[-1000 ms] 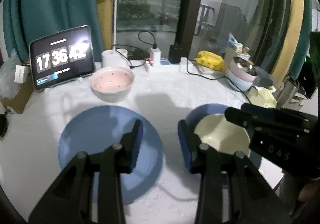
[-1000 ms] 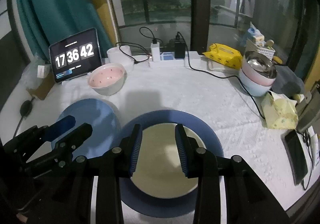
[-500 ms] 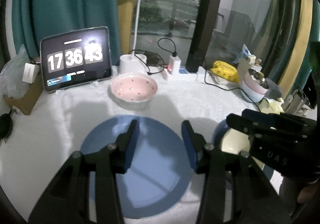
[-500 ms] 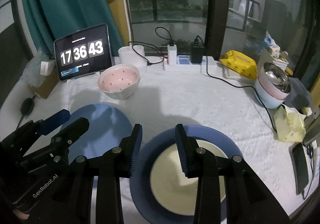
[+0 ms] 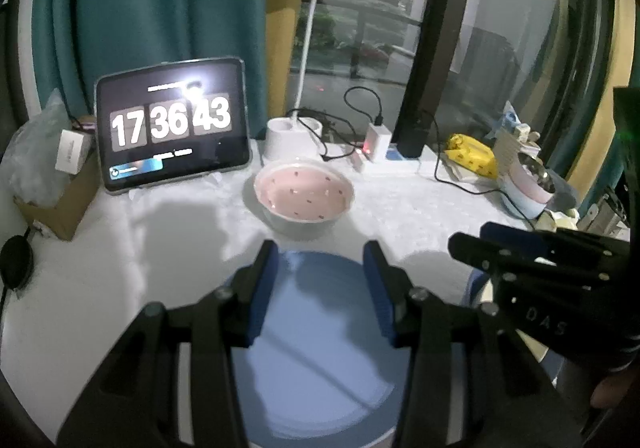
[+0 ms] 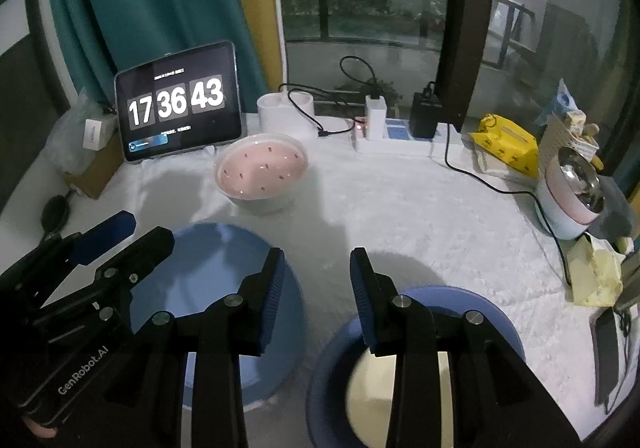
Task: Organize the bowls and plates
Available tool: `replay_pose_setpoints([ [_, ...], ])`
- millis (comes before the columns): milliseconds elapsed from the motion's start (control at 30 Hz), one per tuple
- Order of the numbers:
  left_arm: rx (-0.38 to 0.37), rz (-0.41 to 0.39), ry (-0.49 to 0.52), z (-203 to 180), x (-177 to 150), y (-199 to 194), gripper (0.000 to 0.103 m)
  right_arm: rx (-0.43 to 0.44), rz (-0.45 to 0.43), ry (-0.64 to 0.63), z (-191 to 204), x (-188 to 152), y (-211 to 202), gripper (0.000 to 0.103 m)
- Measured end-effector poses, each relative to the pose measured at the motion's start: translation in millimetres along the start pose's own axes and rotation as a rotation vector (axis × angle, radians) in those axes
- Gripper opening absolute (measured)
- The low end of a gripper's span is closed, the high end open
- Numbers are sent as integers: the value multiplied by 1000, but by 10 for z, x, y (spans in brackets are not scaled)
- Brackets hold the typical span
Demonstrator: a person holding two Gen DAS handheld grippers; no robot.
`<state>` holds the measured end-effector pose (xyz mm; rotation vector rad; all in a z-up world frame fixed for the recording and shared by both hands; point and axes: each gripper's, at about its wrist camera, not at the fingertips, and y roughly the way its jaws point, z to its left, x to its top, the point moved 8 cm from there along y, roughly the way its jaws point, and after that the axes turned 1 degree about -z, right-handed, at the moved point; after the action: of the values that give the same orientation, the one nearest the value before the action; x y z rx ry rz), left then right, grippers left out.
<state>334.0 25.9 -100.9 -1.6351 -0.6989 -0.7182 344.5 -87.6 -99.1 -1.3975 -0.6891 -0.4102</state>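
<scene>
Left wrist view: left hand-held gripper now centred over empty blue plate, earlier off its side; jaws parted, holding nothing. Right hand-held gripper released, above desk between plates; cream dish on second blue plate. Pink bowl behind. Stacking not begun.

Two blue plates, one pink bowl, one cream dish.

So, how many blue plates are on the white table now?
2. One empty blue plate lies at the left, in front of the pink bowl. The other blue plate, at the right, carries a cream dish. None seems hidden.
</scene>
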Motion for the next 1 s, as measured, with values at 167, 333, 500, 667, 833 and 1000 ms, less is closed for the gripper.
replay_pose_setpoints([
  [167,9,-6,-8,127,36,46,46,3,7,-6,75,59,86,36],
  [333,18,-4,-16,254,78,113,46,7,19,-20,152,126,198,36],
  [500,34,-6,-23,390,140,194,46,0,23,-35,193,244,314,36],
  [667,42,-4,-34,543,213,302,46,4,19,-36,222,392,435,36],
  [833,30,4,-57,655,300,445,46,11,26,-32,220,536,622,36],
  [1000,21,38,-63,695,355,680,46,14,46,-11,195,611,827,36],
])
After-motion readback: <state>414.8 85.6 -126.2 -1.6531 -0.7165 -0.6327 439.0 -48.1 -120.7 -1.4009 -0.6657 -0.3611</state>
